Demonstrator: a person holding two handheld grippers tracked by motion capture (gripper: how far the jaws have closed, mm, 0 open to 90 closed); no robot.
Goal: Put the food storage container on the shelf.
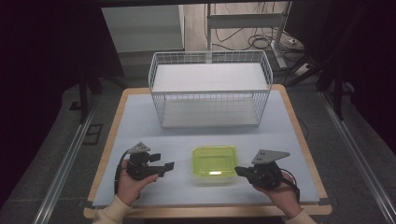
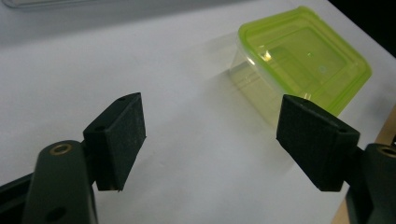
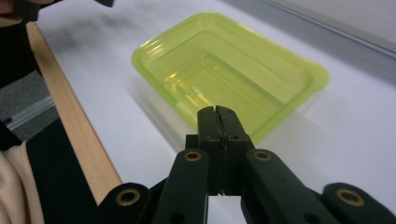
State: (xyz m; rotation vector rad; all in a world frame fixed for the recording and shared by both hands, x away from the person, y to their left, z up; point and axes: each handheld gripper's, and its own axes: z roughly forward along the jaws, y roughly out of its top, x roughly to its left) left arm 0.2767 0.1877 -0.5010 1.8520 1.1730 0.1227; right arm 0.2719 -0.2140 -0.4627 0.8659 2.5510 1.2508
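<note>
On the near left of the desk [image 1: 140, 126] the left hand-held gripper [image 1: 169, 165] sits in the person's hand, jaws spread wide and holding nothing, pointed right toward the middle. In the left gripper view its two black pads [image 2: 122, 135] stand well apart over bare white surface, with the green box off to the far right of them.

In the middle, near the front edge, sits the box [image 1: 214, 162]: a clear tub with a lime-green lid, flat on the desk, lid on, touched by neither tool. Behind it, at the far side, stands a white wire basket [image 1: 210, 88], which looks empty.

On the near right, the right hand-held gripper [image 1: 238, 171] is clenched, jaws pressed together on nothing, its tip just beside the right edge of the box. The right gripper view looks over the closed jaws straight onto the lid.

To me this reads as the approach step: both tools flank the box and no grasp has been made. The likely next move is to take the box, probably for the basket. That calls for the right jaws to open first, then both tools to close in on opposite rims evenly so the tub doesn't slide
</note>
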